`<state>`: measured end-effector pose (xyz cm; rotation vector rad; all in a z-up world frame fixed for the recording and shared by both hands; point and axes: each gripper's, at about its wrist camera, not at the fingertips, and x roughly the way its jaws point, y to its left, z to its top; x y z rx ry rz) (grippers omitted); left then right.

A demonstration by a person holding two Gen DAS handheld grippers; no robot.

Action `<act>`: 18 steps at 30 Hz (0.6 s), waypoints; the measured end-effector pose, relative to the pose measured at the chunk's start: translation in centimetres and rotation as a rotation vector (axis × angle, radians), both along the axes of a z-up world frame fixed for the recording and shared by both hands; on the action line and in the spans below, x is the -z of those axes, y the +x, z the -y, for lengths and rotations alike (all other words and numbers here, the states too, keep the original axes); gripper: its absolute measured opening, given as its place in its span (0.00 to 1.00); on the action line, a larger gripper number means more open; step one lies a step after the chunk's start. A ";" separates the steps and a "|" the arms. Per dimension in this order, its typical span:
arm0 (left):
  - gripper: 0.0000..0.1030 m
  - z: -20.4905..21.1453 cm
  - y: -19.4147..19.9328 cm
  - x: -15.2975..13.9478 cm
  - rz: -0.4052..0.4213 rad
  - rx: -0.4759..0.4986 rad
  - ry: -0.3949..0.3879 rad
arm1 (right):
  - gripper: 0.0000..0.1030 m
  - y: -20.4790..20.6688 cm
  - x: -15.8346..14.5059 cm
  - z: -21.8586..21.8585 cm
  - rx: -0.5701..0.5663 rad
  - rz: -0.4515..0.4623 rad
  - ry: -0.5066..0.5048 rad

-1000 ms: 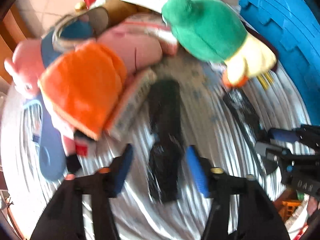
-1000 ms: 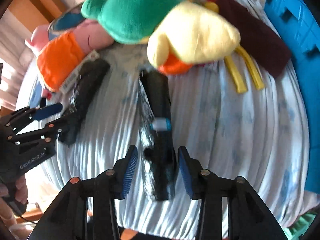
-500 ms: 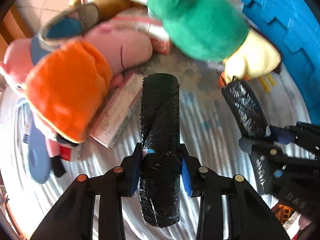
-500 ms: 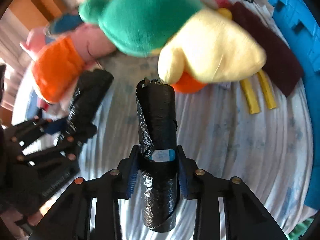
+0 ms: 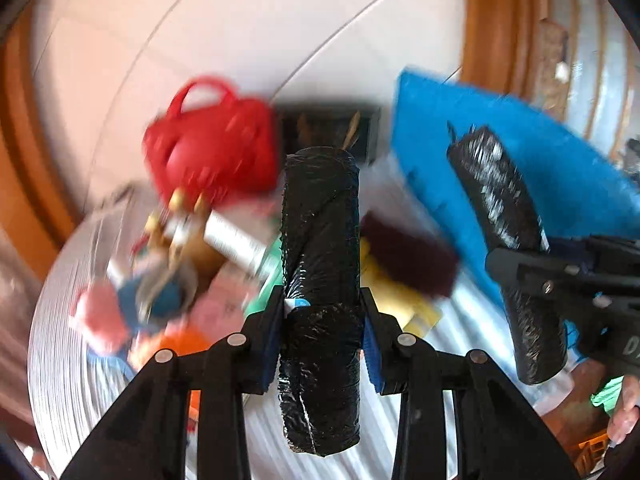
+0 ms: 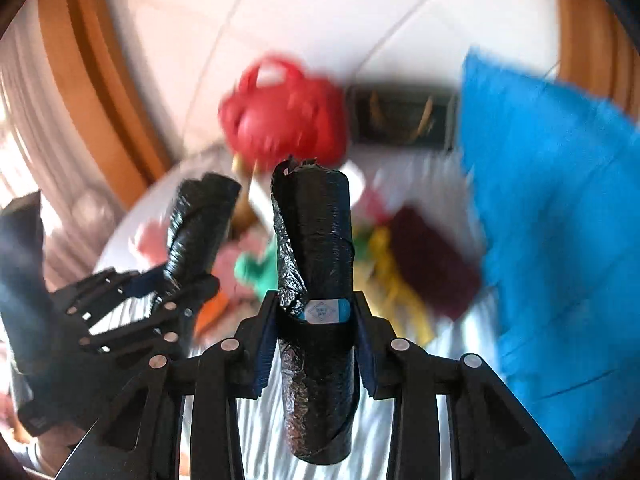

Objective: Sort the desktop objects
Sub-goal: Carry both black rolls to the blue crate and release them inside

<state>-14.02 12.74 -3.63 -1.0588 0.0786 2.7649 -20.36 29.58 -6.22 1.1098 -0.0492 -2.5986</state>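
My left gripper [image 5: 322, 332] is shut on a black roll of bin bags [image 5: 320, 240], held well above the striped tablecloth [image 5: 68, 320]. My right gripper [image 6: 316, 336] is shut on a second black roll [image 6: 314, 240] with a small blue-and-white label. Each wrist view shows the other gripper and its roll off to the side: the right one [image 5: 504, 216] in the left wrist view, the left one [image 6: 200, 220] in the right wrist view. Both rolls stand roughly upright between the blue pads.
Below, blurred, lie soft toys [image 5: 120, 312], a red handbag [image 5: 216, 148], a dark red cloth [image 5: 408, 256], yellow strips [image 6: 392, 280] and a dark box [image 6: 400, 116]. A blue foam mat [image 6: 552, 200] stands at the right. Tiled floor lies beyond the table.
Both grippers closed on the rolls that lay on the cloth, then lifted them high. The table and toys have dropped away below, and the views now tilt up toward the floor beyond.
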 end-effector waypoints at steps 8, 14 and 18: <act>0.33 -9.7 0.5 -7.7 -0.187 0.185 0.035 | 0.33 2.5 -10.1 -8.8 0.201 -0.252 0.026; 0.33 -18.0 0.0 -11.6 -0.233 0.294 0.041 | 0.33 4.2 -13.4 -17.1 0.362 -0.308 0.061; 0.33 -23.3 -1.1 -12.9 -0.213 0.352 0.027 | 0.33 2.2 -13.9 -21.6 0.442 -0.292 0.090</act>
